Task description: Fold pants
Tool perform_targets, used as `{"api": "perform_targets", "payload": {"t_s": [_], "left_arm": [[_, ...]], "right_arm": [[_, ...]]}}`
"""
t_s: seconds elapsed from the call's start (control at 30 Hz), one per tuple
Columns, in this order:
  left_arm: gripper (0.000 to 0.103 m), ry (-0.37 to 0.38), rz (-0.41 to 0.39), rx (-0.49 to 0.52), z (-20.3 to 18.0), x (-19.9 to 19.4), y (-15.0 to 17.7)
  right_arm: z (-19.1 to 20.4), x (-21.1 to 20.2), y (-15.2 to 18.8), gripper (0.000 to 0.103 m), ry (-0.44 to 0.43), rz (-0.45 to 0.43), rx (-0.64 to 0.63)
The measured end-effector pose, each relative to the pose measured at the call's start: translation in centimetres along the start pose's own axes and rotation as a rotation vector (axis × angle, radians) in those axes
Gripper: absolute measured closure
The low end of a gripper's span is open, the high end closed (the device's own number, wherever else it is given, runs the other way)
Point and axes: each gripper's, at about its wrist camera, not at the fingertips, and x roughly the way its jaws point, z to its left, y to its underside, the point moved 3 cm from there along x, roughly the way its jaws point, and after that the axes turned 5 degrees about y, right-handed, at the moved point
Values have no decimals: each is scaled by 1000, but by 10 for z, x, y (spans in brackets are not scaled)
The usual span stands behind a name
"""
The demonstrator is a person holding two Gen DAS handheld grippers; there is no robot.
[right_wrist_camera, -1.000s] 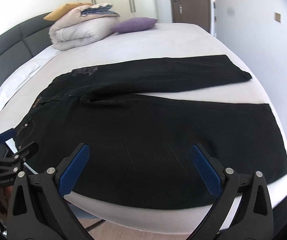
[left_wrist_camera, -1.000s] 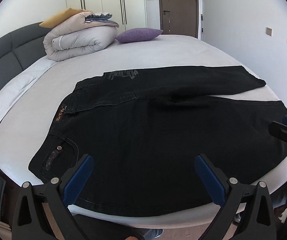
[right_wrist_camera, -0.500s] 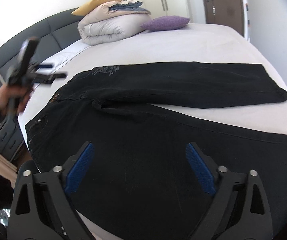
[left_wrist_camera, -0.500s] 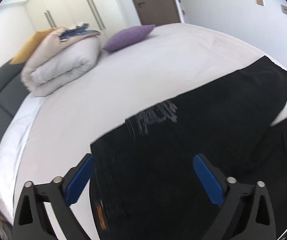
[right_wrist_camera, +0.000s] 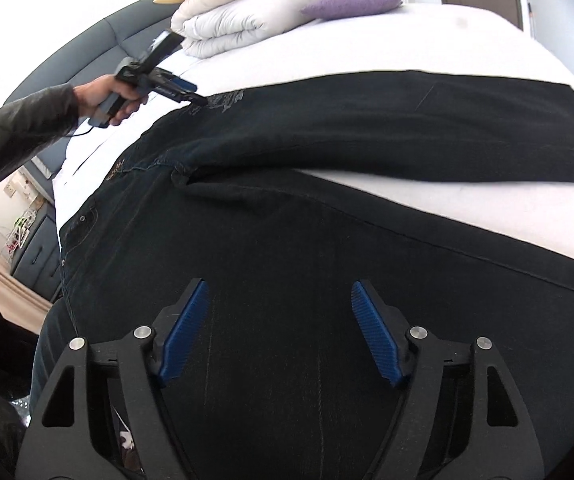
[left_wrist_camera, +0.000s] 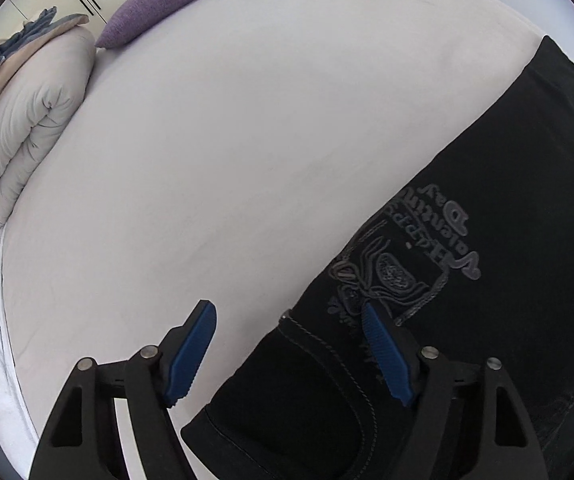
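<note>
Black jeans (right_wrist_camera: pixel 327 248) lie spread flat on the white bed (right_wrist_camera: pixel 427 40), legs apart, waistband at the left. My left gripper (left_wrist_camera: pixel 289 354) is open and low over the far waist corner, by the grey embroidered pocket (left_wrist_camera: pixel 403 264); the jeans' edge (left_wrist_camera: pixel 287 320) lies between its fingers. In the right wrist view the left gripper (right_wrist_camera: pixel 191 94) shows at that far corner, held by a hand. My right gripper (right_wrist_camera: pixel 279 332) is open and empty above the near leg.
A folded duvet (right_wrist_camera: pixel 227 24) with a yellow pillow and folded clothes on it sits at the head of the bed, with a purple cushion (right_wrist_camera: pixel 353 2) beside it. A grey headboard (right_wrist_camera: pixel 87 52) stands left. Wardrobe and door stand behind.
My left gripper has swung from the near bed edge across to the far waist corner and dropped low. My right gripper has moved closer over the near leg. Both stayed open.
</note>
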Motion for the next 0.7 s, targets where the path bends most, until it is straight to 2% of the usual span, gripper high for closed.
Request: {"api": "perform_targets", "payload": {"t_s": [0.07, 0.17, 0.27, 0.3, 0.33, 0.37, 0.43, 0.57, 0.7], "left_arm": [[24, 14, 27, -13, 5, 11, 3], [27, 93, 22, -78, 13, 15, 11], [47, 147, 12, -103, 6, 14, 17], [57, 156, 8, -103, 1, 12, 19], [69, 148, 4, -93, -5, 9, 20], [78, 145, 0, -80, -13, 5, 22], [89, 85, -19, -50, -26, -5, 28], [91, -23, -121, -19, -56, -40, 49], [91, -106, -239, -13, -89, -80, 84]], "right_arm": [[2, 7, -2, 30, -11, 11, -12], [3, 8, -3, 30, -30, 21, -17], [7, 12, -6, 38, -40, 37, -14], [7, 13, -7, 40, -41, 44, -13], [11, 12, -7, 42, -40, 45, -13], [13, 8, -6, 49, -42, 50, -16], [19, 4, -11, 53, -37, 52, -39], [34, -10, -27, 56, -10, 23, -127], [51, -18, -64, 58, 46, -25, -258]]}}
